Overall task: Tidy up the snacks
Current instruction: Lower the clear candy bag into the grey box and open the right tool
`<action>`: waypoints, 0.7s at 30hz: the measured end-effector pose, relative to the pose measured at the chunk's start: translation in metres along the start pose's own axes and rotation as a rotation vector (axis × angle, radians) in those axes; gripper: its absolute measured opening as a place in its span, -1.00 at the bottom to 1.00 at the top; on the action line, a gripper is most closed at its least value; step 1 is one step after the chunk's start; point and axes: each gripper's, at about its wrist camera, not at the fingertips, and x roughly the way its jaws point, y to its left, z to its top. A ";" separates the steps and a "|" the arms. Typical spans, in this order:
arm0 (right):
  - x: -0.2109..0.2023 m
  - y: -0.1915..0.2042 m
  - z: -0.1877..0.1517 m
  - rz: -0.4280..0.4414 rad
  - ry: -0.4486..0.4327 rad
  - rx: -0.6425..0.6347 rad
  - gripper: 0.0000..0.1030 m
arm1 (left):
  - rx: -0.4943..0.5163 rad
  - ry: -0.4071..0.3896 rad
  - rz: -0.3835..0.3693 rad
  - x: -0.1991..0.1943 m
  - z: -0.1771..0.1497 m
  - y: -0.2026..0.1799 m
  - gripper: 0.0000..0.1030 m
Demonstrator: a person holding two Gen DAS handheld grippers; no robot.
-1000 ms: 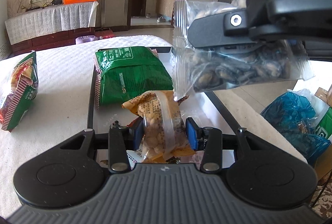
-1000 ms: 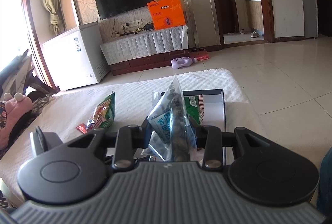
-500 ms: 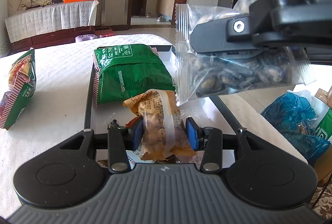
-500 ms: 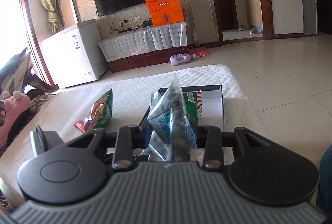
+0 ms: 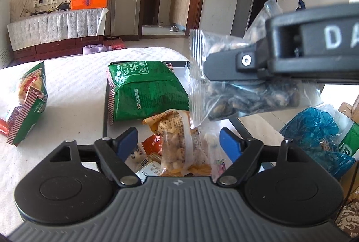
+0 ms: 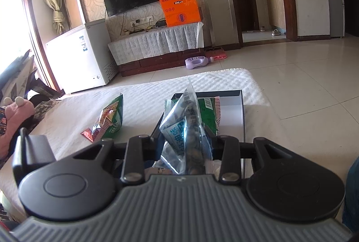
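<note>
My left gripper (image 5: 178, 140) is open over the white tray (image 5: 179, 69); its blue pads stand apart on either side of an orange peanut packet (image 5: 179, 141) that lies in the tray among small sweets. A green snack bag (image 5: 145, 89) lies further back in the tray. My right gripper (image 6: 185, 141) is shut on a clear bag of dark seeds (image 6: 186, 130) and holds it above the tray; that bag (image 5: 235, 94) and the right gripper's finger (image 5: 224, 65) show at the upper right of the left wrist view.
A green and red snack bag (image 5: 29, 98) lies on the white cloth left of the tray, also in the right wrist view (image 6: 110, 118). A blue plastic bag (image 5: 314, 130) sits off the table's right edge. A TV stand and freezer stand at the far wall.
My left gripper has opened and let go of the peanut packet, which now lies in the tray. The right gripper still holds the seed bag, shifted a little.
</note>
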 end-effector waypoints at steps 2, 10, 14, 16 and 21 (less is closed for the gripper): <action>0.002 -0.001 -0.001 -0.002 0.003 0.005 -0.25 | 0.007 -0.005 -0.001 -0.005 0.000 0.001 0.70; 0.013 -0.005 -0.003 -0.019 0.027 0.020 -0.25 | 0.036 -0.031 -0.013 -0.032 -0.002 0.004 0.73; 0.021 0.000 -0.002 -0.007 0.034 0.014 -0.25 | 0.031 -0.030 -0.003 -0.040 -0.003 0.010 0.74; 0.026 0.004 -0.001 0.000 0.040 0.003 -0.25 | 0.029 -0.027 0.005 -0.043 -0.004 0.013 0.74; 0.047 0.011 0.002 0.005 0.067 -0.012 -0.25 | 0.023 -0.029 0.021 -0.052 -0.004 0.023 0.74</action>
